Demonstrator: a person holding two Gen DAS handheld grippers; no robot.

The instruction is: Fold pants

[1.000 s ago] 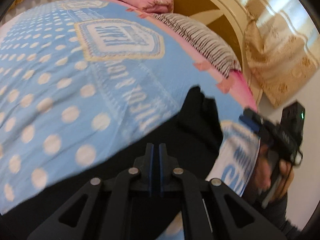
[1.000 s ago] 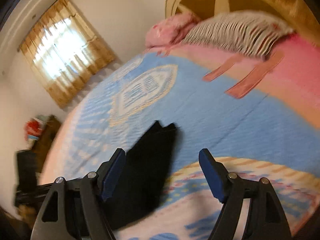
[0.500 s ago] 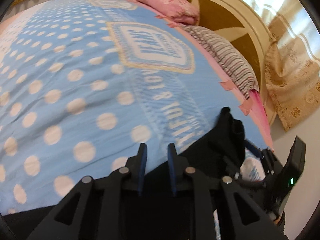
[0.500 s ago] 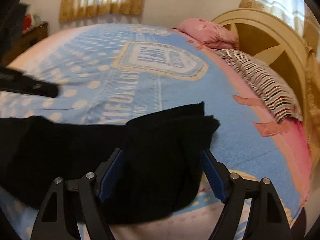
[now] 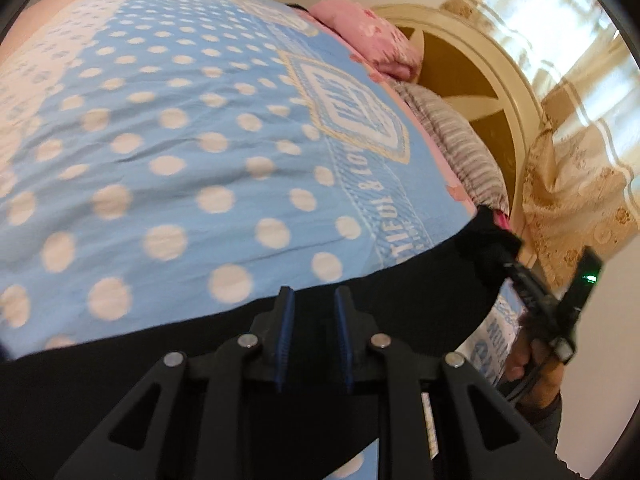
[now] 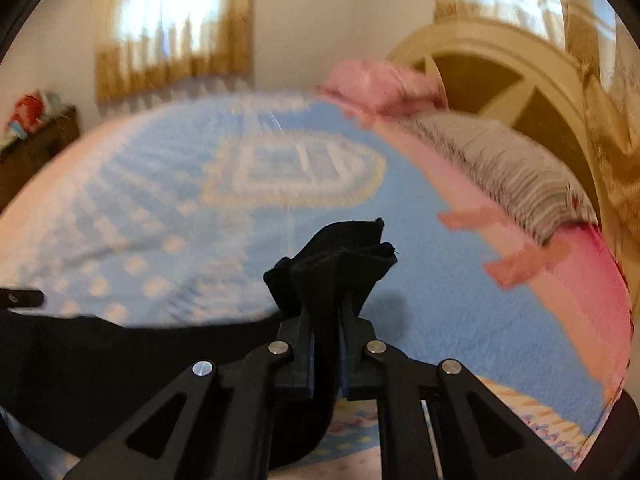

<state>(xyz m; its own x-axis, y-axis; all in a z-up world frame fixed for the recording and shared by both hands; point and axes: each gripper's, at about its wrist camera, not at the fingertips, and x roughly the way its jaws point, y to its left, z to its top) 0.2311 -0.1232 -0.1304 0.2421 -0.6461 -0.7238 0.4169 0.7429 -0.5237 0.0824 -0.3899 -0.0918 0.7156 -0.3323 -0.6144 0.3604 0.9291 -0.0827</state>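
Observation:
The black pants (image 5: 420,304) lie stretched across the near edge of the blue polka-dot bedspread (image 5: 180,152). My left gripper (image 5: 314,312) is partly open over the pants' near edge, its blue pads a narrow gap apart with black cloth between them. My right gripper (image 6: 326,320) is shut on a bunched end of the pants (image 6: 340,264), which sticks up above its fingers. In the left wrist view the right gripper (image 5: 532,296) holds the pants' far right end.
A pink pillow (image 5: 368,40) and a striped pillow (image 5: 452,148) lie against the cream headboard (image 5: 500,92). Curtains (image 6: 176,24) hang at the windows. A dark dresser (image 6: 32,148) stands at the far left.
My right gripper has closed from wide open onto the pants' end and lifted it. My left gripper has opened from shut to a narrow gap.

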